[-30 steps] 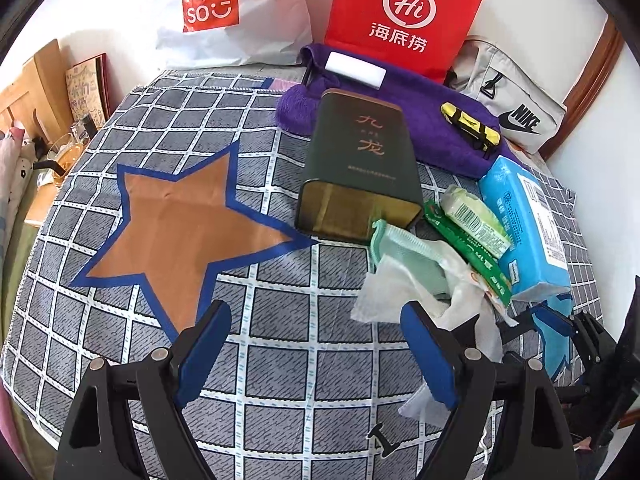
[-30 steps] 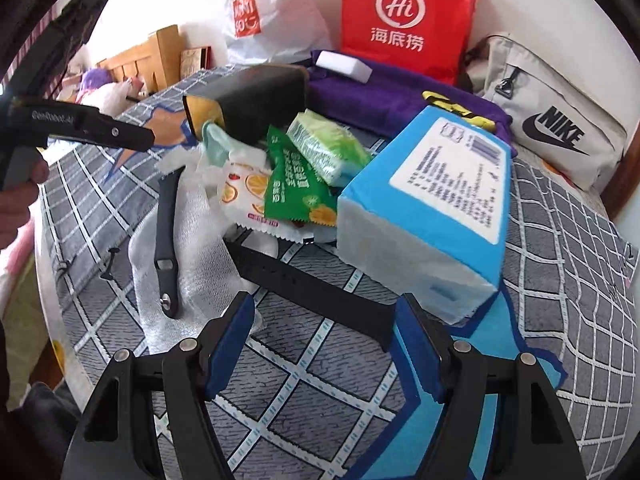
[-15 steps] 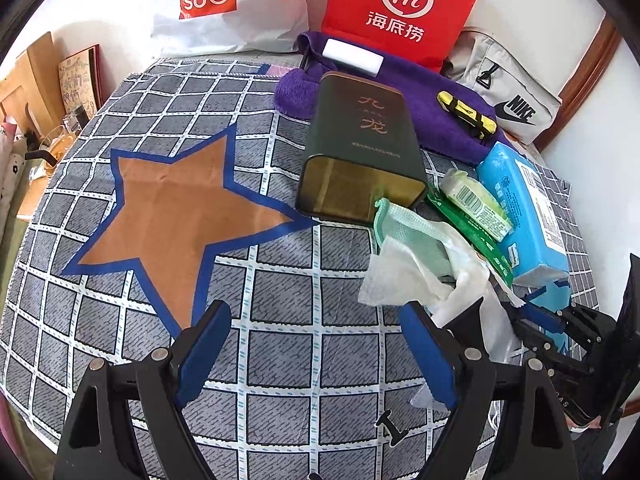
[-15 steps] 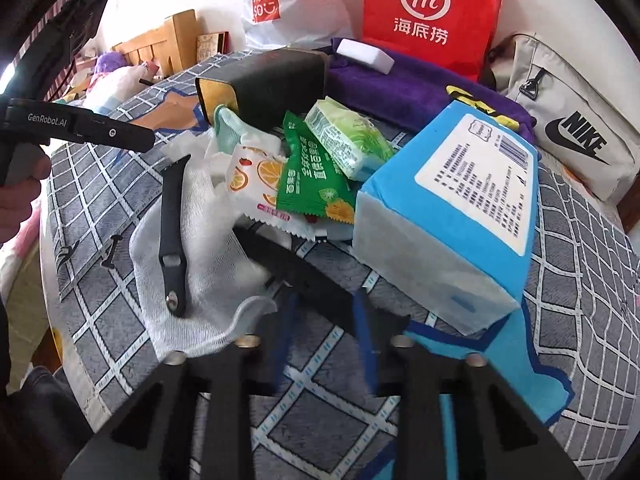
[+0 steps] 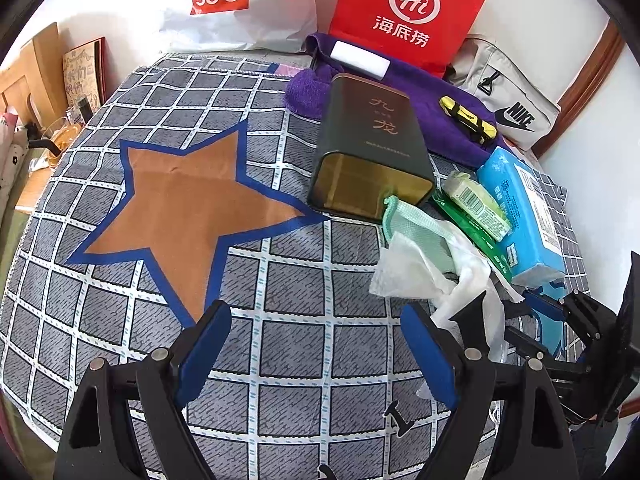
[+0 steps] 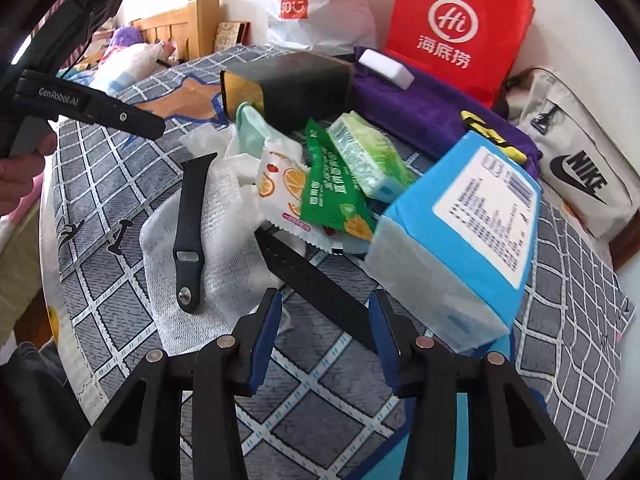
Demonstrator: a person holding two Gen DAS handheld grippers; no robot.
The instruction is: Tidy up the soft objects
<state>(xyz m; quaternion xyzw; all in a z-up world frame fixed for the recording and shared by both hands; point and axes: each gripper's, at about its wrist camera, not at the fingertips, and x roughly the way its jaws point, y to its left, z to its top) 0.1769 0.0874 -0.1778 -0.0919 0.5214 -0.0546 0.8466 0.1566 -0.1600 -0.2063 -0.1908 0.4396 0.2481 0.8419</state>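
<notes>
A pile of soft things lies on the checked cloth (image 5: 280,360): a white gauze cloth (image 6: 228,248), a blue tissue pack (image 6: 460,248), a green wipes pack (image 6: 368,156), snack sachets (image 6: 328,196) and a mint mesh pouch (image 5: 408,232). One black watch strap (image 6: 190,232) lies on the gauze. A second black strap (image 6: 316,284) runs between my right gripper's (image 6: 326,320) half-closed jaws, whose right pad touches its end. My left gripper (image 5: 316,344) is open and empty over bare cloth, left of the pile.
A dark tin box (image 5: 372,152) lies on its side behind the pile. A purple towel (image 5: 440,116) holds a white block (image 5: 360,60) and a yellow tool (image 5: 468,124). A red bag (image 5: 408,16), a white bag (image 5: 236,4) and a grey Nike pouch (image 5: 516,108) line the back.
My right gripper narrowed from wide open around the end of the second black strap, then widened slightly. The left gripper drifted slightly nearer the pile and stayed open.
</notes>
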